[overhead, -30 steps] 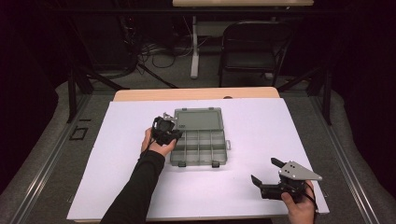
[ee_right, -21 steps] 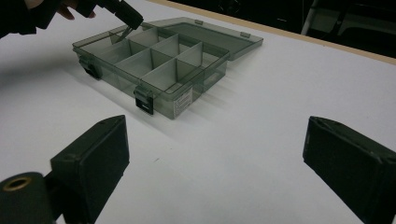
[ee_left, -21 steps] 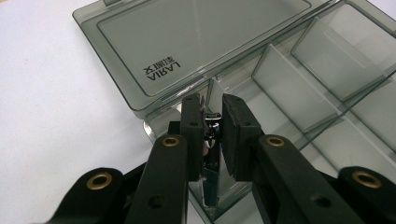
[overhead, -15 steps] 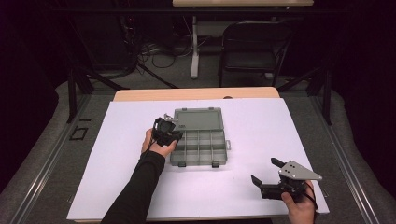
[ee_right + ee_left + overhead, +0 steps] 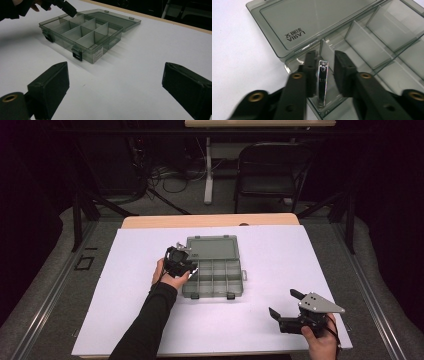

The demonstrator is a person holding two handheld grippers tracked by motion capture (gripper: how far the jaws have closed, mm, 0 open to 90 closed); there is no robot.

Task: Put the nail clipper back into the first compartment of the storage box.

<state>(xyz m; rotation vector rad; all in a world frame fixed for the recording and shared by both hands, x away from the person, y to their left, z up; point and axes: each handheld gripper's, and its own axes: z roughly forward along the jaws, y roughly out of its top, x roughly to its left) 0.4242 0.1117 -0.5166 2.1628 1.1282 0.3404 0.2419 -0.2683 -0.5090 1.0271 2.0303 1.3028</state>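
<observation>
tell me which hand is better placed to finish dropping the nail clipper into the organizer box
Left. Its claw is already over the organizer box's corner compartment, jaws just opening, with the nail clipper upright between them. The right claw sits open and apart from the box, near the table's front edge.

Raised lettering is showing on the flat hinged lid (image 5: 312, 22) of the smoky grey transparent plastic compartment box (image 5: 372, 50) in the left gripper view. It is appearing upside down and mirrored through the plastic; the larger line is looking like "AIRAJ", though that reading is uncertain, and the smaller characters above it are too small to make out. A white sticker (image 5: 98, 55) is sitting on the box's front wall in the right gripper view, its print too blurred to read.
</observation>
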